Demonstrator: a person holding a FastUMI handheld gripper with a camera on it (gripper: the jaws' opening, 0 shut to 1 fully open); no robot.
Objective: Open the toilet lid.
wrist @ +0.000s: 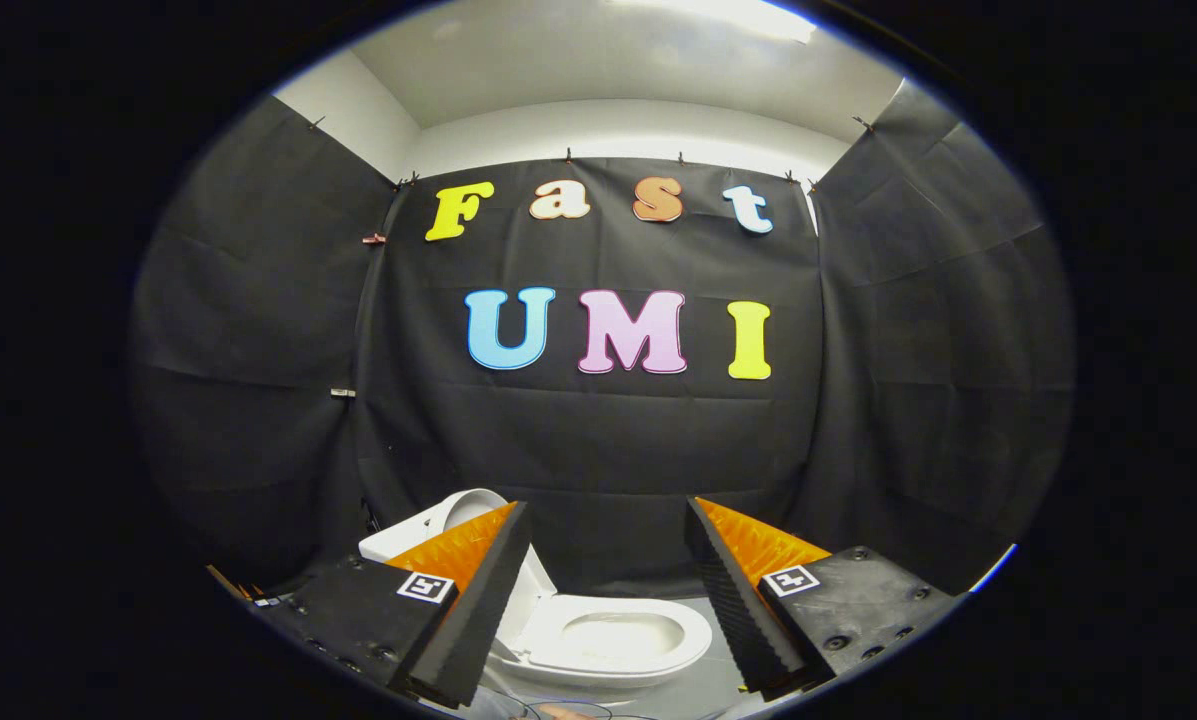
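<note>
A small white toilet point(618, 640) stands on the floor, low and beyond my fingers. Its oval bowl opening is uncovered and lies in the gap between the two fingers. A white rounded piece point(463, 512), the lid or the tank top, rises at the toilet's back left. The left finger point(478, 590) hides part of it, so I cannot tell which it is. My gripper point(606, 505) is open, its fingers spread wide with nothing between them. It touches no part of the toilet.
Black cloth walls point(598, 450) close the booth at the back and on both sides, just behind the toilet. A grey floor point(698, 690) surrounds the toilet's base. Thin cables point(558, 708) lie on the floor in front of the bowl.
</note>
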